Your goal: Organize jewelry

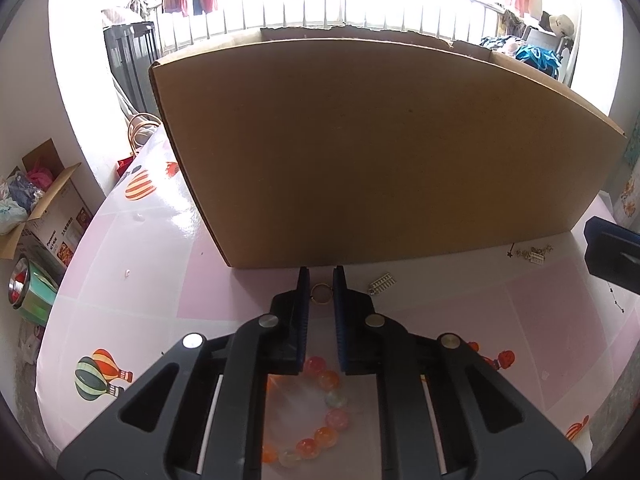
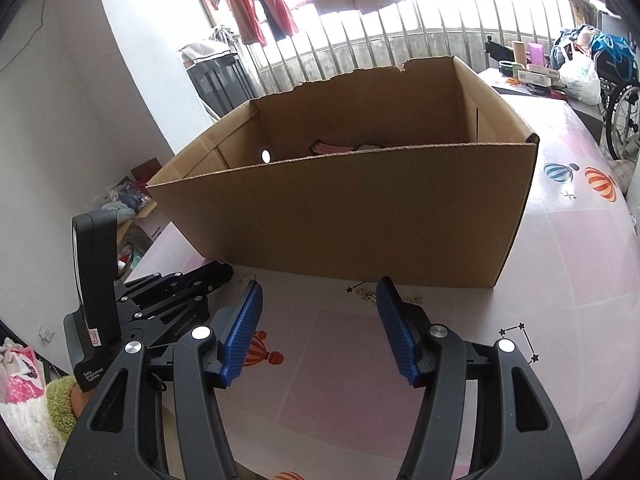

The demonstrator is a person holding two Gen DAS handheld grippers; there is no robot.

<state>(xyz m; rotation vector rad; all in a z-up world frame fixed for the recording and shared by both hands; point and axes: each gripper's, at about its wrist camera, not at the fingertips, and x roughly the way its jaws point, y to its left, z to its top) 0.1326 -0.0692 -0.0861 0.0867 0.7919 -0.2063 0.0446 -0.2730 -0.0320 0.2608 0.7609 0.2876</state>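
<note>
Closing left claw (image 1: pixel 321 276), narrowly apart, around gold ring (image 1: pixel 322 293) at centre frame, right claw (image 2: pixel 318 304) spread; next, carton (image 2: pixel 348 216).

Left gripper (image 1: pixel 321 280): fingers nearly closed around a ring (image 1: pixel 322 294) (contact unclear)
Bracelet (image 1: pixel 316 412): beaded, on the table (image 1: pixel 160 272) under the gripper
Box (image 1: pixel 380 152): cardboard, just beyond the fingertips
Charm (image 1: pixel 379 283): right of ring

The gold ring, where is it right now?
Left wrist view: the gold ring lies on the table between the left gripper's fingers, just before the cardboard box.
</note>
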